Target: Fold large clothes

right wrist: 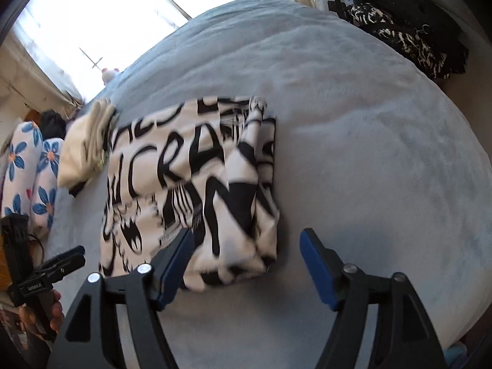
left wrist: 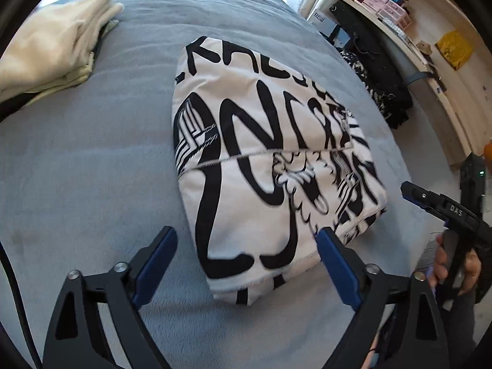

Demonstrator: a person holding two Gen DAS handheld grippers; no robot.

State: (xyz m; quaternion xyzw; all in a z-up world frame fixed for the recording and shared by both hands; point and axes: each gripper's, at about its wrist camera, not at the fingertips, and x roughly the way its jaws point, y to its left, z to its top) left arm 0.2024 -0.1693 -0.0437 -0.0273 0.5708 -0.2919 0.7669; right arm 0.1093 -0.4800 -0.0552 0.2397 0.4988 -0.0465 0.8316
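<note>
This is a bedroom in someone's home. A wide bed (left wrist: 92,160) under a soft grey-blue blanket fills the room, with flower-print pillows (right wrist: 27,169) at one side. A bright window (right wrist: 101,15) stands beyond it, and wooden shelves (left wrist: 430,40) beside the bed hold small pink boxes (left wrist: 387,4).

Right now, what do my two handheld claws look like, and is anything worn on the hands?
Both match: the left claw and right claw have black angular frames with silver pivot bolts and blue fingertip pads. The other-hand views show black pistol-style handles with small white lettering. A black cable runs beside the left one. The hands are bare, no gloves; sleeves aren't clearly visible.
</note>
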